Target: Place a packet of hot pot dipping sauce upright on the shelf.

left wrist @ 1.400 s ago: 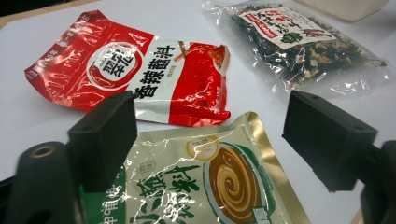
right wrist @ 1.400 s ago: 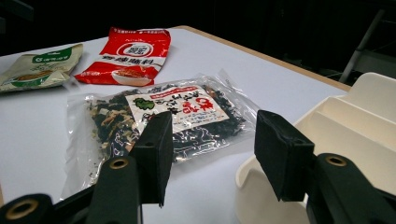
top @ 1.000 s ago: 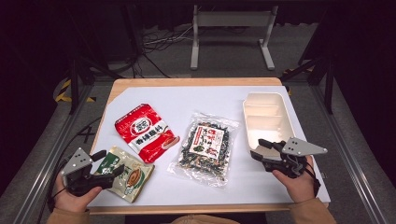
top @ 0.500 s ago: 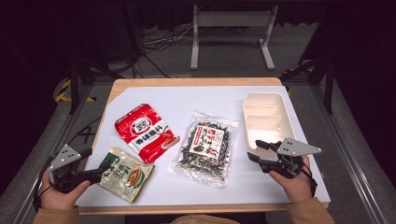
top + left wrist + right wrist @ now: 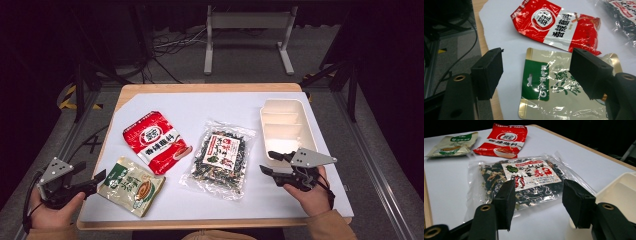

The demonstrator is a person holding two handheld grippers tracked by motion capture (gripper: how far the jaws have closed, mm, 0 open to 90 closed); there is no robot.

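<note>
high view: a red glossy pouch (image 5: 156, 141), a green-and-gold pouch (image 5: 131, 185) and a clear crinkled bag of dark dried mix (image 5: 220, 157) lie flat on the white table (image 5: 210, 107); a cream divided tray (image 5: 285, 125) sits at right. left gripper (image 5: 97, 178) gapes beside the green pouch's edge; right gripper (image 5: 267, 161) spread wide, holding nothing.

left gripper view: black blocky jaws wide, straddling the green pouch (image 5: 549, 85).

right gripper view: jaws wide before the clear bag (image 5: 524, 180), tray rim (image 5: 621, 190) at right.
</note>
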